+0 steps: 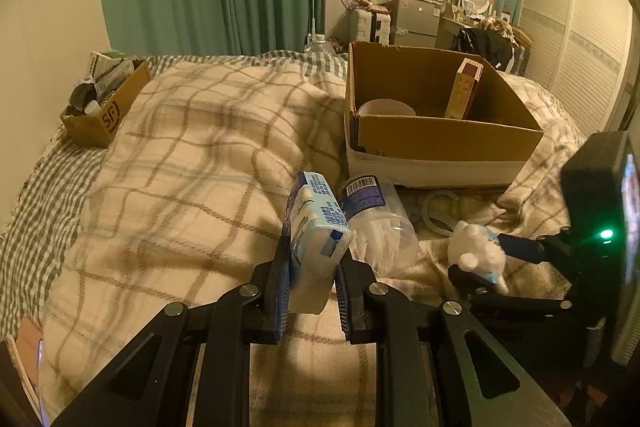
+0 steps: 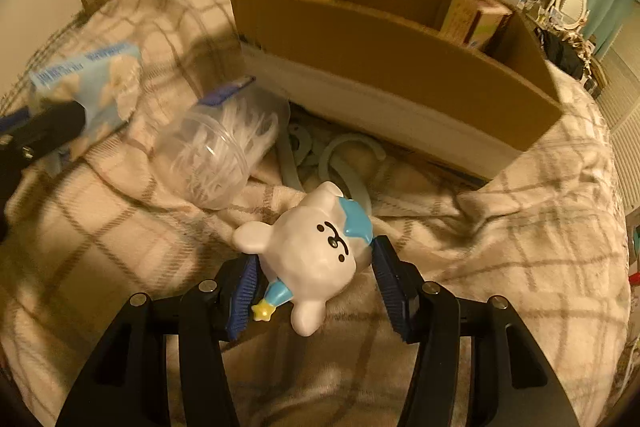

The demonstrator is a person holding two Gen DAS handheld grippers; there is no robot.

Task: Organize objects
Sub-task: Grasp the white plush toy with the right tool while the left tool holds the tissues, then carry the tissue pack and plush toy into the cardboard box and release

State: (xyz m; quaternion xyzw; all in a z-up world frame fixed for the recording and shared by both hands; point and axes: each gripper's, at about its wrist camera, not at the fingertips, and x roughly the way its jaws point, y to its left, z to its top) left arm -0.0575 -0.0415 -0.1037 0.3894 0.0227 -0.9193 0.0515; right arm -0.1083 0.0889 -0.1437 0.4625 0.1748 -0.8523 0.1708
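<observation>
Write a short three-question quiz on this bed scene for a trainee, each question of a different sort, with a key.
1. True or false: the left gripper is shut on the tissue pack.
2. Which thing sits between the right gripper's fingers? A) plastic jar B) bear figurine C) paper cup
3. Fill in: the tall narrow carton stands inside the large ____.

Key:
1. True.
2. B, the bear figurine; the plastic jar lies on the blanket beside it.
3. cardboard box.
</observation>
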